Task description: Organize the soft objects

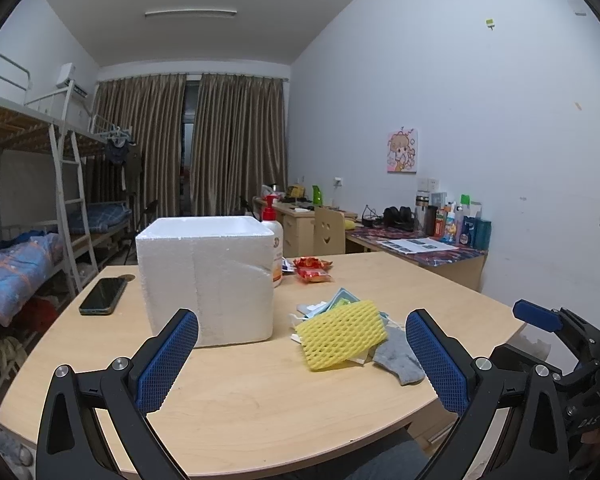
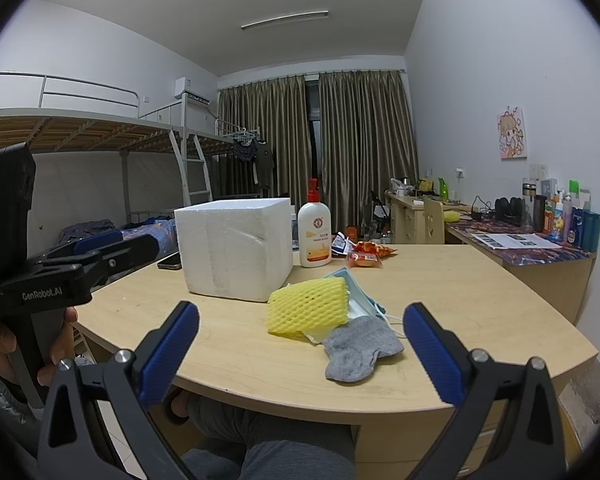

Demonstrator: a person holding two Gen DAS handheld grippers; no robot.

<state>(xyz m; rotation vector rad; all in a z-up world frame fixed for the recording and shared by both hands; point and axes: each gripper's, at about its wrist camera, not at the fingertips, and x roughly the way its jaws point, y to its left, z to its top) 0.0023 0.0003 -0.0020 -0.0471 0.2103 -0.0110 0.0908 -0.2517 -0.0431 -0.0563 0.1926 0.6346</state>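
A white foam box [image 1: 208, 280] stands on the wooden table [image 1: 260, 400]; it also shows in the right wrist view [image 2: 236, 248]. Right of it lies a pile: a yellow foam net sleeve [image 1: 342, 334] [image 2: 308, 306], a grey sock [image 1: 400, 354] [image 2: 360, 348], and face masks [image 2: 360, 300] underneath. My left gripper [image 1: 302, 320] is open and empty, above the near table edge, facing the box and pile. My right gripper [image 2: 300, 316] is open and empty, held before the pile.
A black phone [image 1: 103, 296] lies left of the box. A lotion pump bottle [image 2: 314, 232] and red snack packets [image 2: 366, 256] sit behind. The right gripper shows at the left view's right edge [image 1: 560, 320]. Bunk beds stand left, desks right.
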